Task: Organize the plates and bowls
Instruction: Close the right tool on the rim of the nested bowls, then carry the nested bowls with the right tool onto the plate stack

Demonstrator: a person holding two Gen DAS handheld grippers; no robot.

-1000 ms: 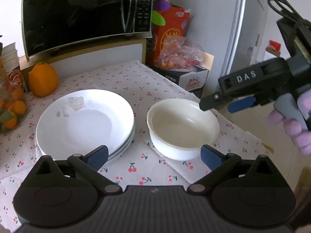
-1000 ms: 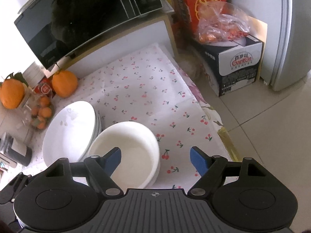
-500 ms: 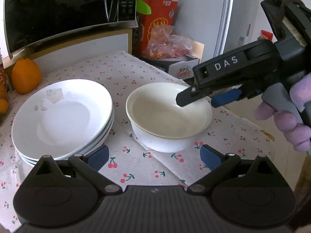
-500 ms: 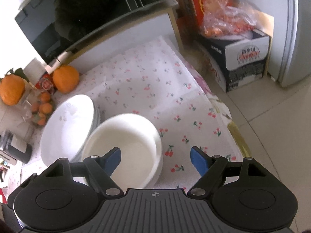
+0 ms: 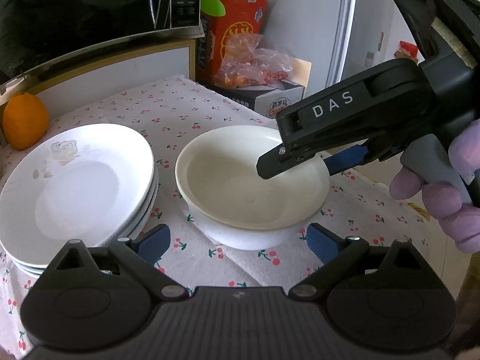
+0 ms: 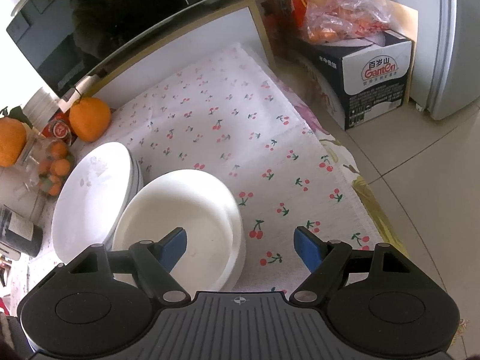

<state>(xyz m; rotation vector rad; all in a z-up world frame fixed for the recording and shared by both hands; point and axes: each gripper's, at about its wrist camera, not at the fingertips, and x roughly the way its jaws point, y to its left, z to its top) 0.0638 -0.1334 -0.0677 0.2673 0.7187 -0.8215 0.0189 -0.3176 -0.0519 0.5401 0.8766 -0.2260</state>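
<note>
The right tool (image 6: 240, 247) is hanging released, its fingers straddling the right rim of the bowl (image 5: 252, 186). The left tool (image 5: 238, 241), also released, is facing the bowl, which is sitting on the worktop (image 6: 210, 120) just beside the stacked plates (image 5: 75, 186).

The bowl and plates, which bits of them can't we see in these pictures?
- Bowl: in the right wrist view, its near part is hidden behind the right gripper.
- Bowl's far right rim: in the left wrist view, covered by the right gripper's finger.
- Stack of plates: its near edge is hidden behind the left gripper; the number of plates cannot be counted.
- Plate's pale pattern: too faint to identify.
</note>
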